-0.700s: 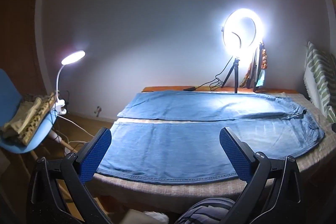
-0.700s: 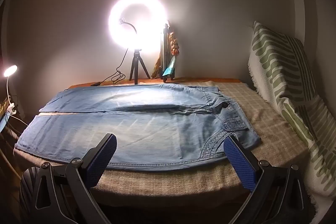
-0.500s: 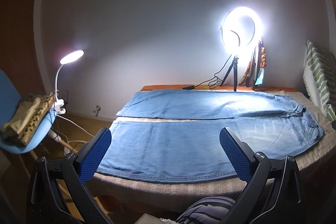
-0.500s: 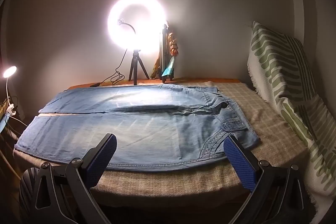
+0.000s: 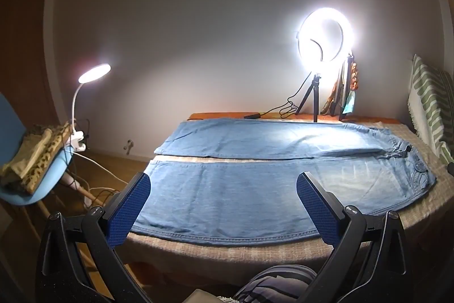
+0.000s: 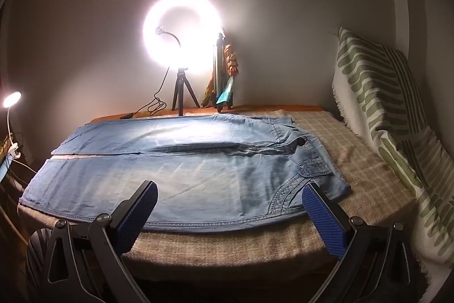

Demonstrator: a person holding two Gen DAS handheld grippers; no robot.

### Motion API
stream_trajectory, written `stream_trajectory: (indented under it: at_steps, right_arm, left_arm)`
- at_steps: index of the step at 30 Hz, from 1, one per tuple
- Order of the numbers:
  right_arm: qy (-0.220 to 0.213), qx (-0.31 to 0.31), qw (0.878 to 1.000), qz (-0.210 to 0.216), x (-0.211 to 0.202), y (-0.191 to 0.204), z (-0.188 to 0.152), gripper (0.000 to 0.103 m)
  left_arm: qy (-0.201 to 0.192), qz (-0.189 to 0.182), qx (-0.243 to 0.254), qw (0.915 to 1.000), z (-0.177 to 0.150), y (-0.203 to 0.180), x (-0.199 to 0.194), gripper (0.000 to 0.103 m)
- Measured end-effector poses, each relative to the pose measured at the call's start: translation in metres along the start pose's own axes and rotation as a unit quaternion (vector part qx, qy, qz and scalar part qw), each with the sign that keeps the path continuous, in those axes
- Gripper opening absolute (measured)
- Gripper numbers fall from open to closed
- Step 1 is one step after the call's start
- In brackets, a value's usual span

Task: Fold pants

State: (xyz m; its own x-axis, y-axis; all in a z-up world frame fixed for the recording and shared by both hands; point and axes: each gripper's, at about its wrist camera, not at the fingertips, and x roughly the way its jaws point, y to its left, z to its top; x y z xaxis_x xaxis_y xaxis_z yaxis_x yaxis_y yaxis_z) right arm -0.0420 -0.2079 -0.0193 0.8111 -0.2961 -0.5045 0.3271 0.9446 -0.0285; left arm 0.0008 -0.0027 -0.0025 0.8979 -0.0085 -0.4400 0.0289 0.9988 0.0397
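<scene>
Left gripper [image 5: 223,183] spread wide, jaws released, nothing between the blue pads [image 5: 129,210]; hovering at the near edge of the bed [image 5: 227,252], above the hem end of the jeans [image 5: 255,189]. Right gripper [image 6: 229,193] likewise wide apart and empty, poised off the near edge by the waist end of the jeans [image 6: 184,181].

Jeans lying flat and unfolded across the checked bed cover, legs side by side with a narrow strip of cover showing between them, hems to the left, waist to the right.

Seen only from the left wrist: a blue chair [image 5: 31,189] left of the bed, carrying folded clothes [image 5: 31,152], one with a leopard print; cables trailing to the floor beneath it. A striped, dark rounded shape at the bottom edge, too cropped to tell. Seen far better from the right wrist: a green-patterned blanket [image 6: 383,115] propped along the right side of the bed, and the waist button and pocket stitching of the jeans.

In both views: a lit ring light [image 5: 326,39] on a small tripod at the far edge, its cable coiled beside it; a folded stand with hanging bits just to its right; a clip lamp [image 5: 93,73] glowing at the left.

Nothing lying on the jeans. No containers in sight.
</scene>
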Motion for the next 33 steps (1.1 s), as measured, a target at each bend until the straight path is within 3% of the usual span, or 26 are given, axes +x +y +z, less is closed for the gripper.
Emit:
stream_trajectory:
  at_steps: [33]
  right_arm:
    - [-0.002, 0.002, 1.000, 0.002, -0.0011, 0.0034, 0.0051, 0.103]
  left_arm:
    - [-0.005, -0.005, -0.006, 1.0000, 0.0014, -0.0005, -0.0020, 0.103]
